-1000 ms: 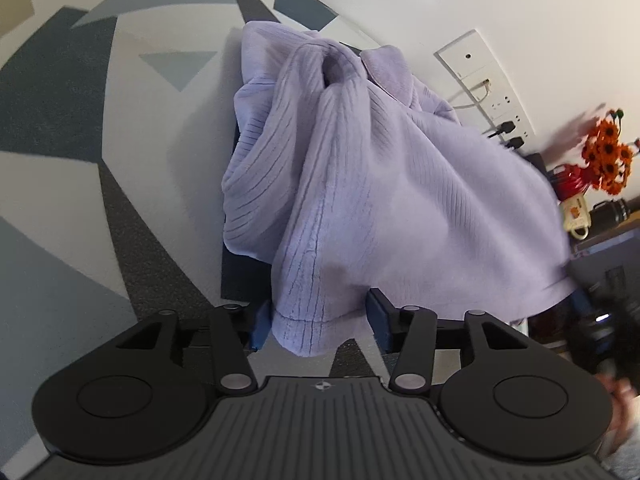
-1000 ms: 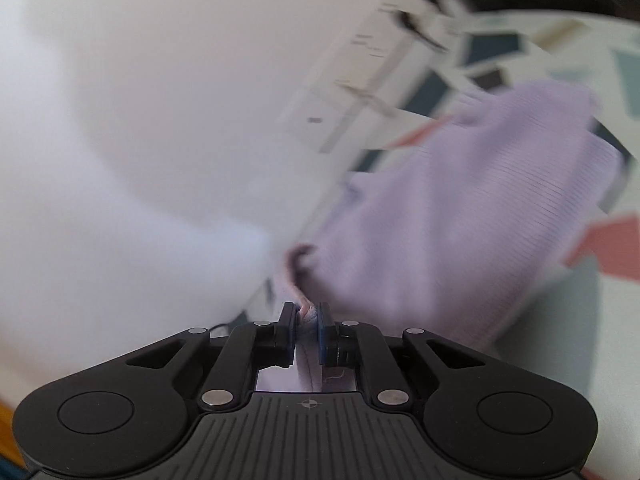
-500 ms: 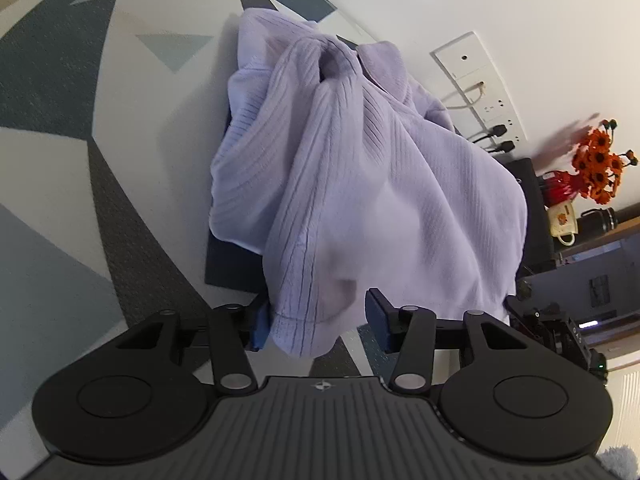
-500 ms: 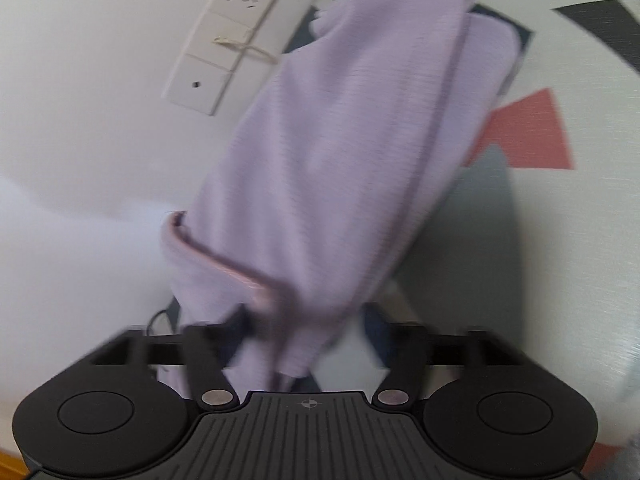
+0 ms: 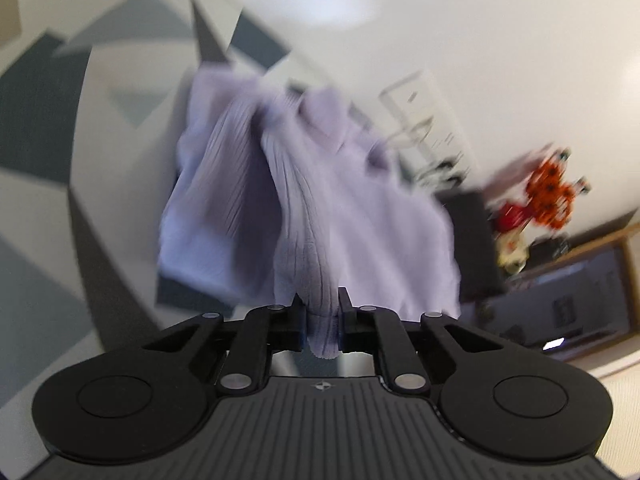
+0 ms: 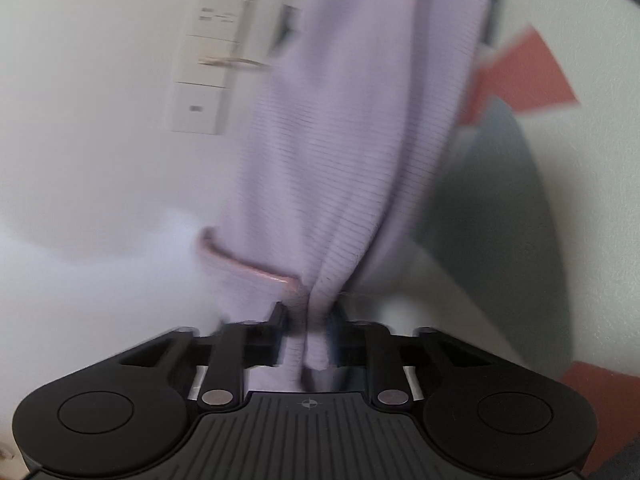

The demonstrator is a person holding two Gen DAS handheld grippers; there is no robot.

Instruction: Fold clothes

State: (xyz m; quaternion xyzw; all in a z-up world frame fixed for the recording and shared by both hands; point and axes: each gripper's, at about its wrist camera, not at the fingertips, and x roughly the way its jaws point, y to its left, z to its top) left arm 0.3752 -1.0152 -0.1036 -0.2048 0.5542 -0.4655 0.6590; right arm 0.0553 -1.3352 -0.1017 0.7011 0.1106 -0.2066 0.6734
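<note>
A lilac ribbed knit garment [image 5: 304, 200] hangs bunched over a patterned rug. My left gripper [image 5: 322, 322] is shut on a ribbed edge of it, with cloth pinched between the two fingers and poking out below them. In the right wrist view the same lilac garment [image 6: 360, 140] stretches away from my right gripper [image 6: 310, 332], which is shut on a gathered fold beside a pinkish hem band [image 6: 248, 264]. Both views are motion-blurred.
The rug [image 5: 52, 128] has grey, white and dark shapes, and red ones in the right wrist view. A white wall carries socket plates [image 6: 208, 80] with plugs. Orange flowers [image 5: 552, 192] and a dark cabinet [image 5: 568, 288] stand at the right.
My left gripper went from open around the ribbed edge to shut on it. My right gripper briefly opened half a second ago, then shut on a gathered fold. Both cameras swung.
</note>
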